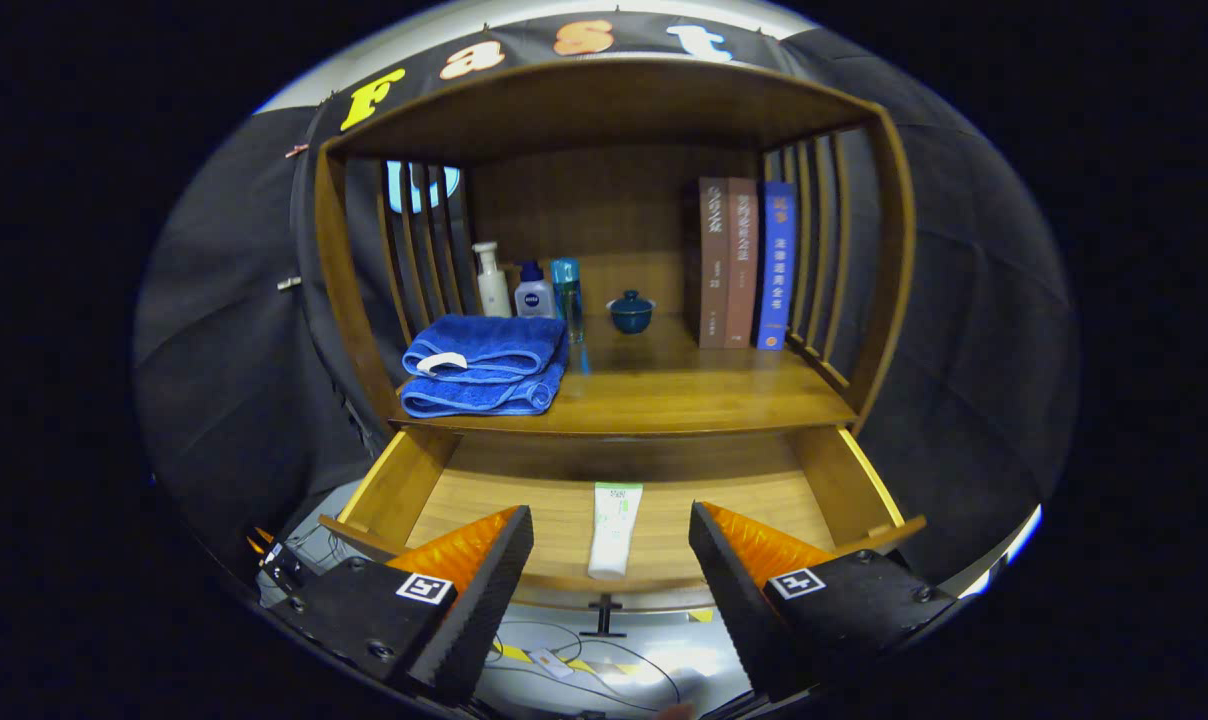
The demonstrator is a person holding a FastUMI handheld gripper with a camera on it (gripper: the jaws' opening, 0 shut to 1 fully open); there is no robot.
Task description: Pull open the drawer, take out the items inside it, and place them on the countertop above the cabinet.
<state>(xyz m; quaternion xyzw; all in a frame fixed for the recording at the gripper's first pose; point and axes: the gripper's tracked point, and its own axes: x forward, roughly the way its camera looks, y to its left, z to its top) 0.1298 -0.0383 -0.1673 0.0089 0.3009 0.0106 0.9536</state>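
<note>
The wooden drawer [394,490] stands pulled out below the cabinet's countertop [664,395]. Inside it lies a white tube [614,530] with green print, lengthwise, its cap toward me near the drawer's front wall. A small dark handle [604,615] sticks out from the drawer front. My gripper [612,545] is open, its two fingers spread wide on either side of the tube and above the drawer's front edge. Nothing is held between them.
On the countertop sit folded blue towels [484,365] at the left, a white pump bottle [491,282], a small blue-capped bottle [534,293], a tall blue bottle [566,288], a dark blue lidded cup [631,312] and three upright books [744,262]. Slatted side walls flank the countertop. Cables [564,660] lie on the floor below.
</note>
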